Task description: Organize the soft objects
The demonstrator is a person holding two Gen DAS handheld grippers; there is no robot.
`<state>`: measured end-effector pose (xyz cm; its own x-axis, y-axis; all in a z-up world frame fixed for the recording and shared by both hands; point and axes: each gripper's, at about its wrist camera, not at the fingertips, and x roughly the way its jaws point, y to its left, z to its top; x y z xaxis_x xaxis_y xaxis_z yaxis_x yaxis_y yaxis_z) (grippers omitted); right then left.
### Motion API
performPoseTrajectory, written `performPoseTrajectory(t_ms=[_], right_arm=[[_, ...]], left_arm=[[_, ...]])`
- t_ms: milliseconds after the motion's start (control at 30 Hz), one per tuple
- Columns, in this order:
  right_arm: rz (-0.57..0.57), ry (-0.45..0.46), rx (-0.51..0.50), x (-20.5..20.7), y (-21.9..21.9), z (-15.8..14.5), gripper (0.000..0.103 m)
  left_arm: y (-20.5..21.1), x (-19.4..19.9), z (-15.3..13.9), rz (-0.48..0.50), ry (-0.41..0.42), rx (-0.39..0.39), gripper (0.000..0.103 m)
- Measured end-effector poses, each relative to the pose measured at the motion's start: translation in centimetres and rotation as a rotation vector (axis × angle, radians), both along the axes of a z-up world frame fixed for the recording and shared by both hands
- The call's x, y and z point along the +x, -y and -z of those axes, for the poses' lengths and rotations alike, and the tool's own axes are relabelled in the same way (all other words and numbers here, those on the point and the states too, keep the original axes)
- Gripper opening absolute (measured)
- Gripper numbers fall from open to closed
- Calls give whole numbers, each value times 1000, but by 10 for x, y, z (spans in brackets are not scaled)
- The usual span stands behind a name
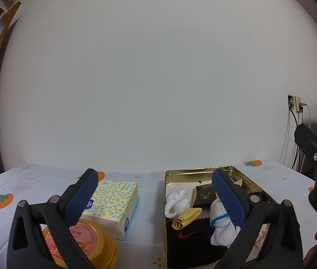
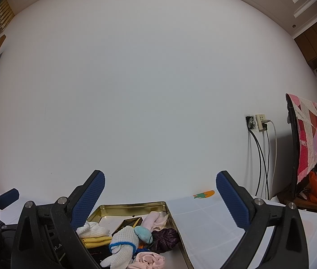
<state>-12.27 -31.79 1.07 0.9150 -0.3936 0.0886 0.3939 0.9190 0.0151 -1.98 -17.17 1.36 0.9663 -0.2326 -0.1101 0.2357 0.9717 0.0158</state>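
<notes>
Two grippers hover above the table (image 1: 145, 204) with jaws spread wide and nothing between them, which suggests a selection or approach step rather than a carry. At far left of the left wrist view, an orange lidded tub (image 1: 91, 244) sits near the camera, partly behind the left finger of the left gripper (image 1: 154, 180). Just beyond the tub lies a yellow-and-blue tissue pack (image 1: 113, 204); whether the two touch cannot be told. Both remain outside the gold tin (image 1: 198, 170), so the pack is judged the likeliest soft item not yet put away. To the right, the tin holds a white sock (image 1: 175, 202), a yellow cloth (image 1: 187, 217), a black garment (image 1: 192, 246), a dark box (image 1: 205, 196) and a white knit glove with blue cuff (image 1: 222, 226). The left gripper touches none of these. In the right wrist view, the right gripper (image 2: 160, 186) is likewise fully apart and empty, held above the tin's right side, where a purple scrunchie (image 2: 166, 238), a pale blue item (image 2: 142, 233) and pink fabric (image 2: 151, 260) also lie. The next move probably calls for lowering the left gripper over the tissue pack, aligning the fingers across its narrow sides, and closing gently, since the pack will compress.
</notes>
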Motion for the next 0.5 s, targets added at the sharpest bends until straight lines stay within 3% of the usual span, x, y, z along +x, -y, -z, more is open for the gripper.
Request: performPoseTrajectory(t_ms=[500], right_arm=[[9,-2,9,0,-2,1,101]], left_arm=[[0,0,0,2,-2,1,103]])
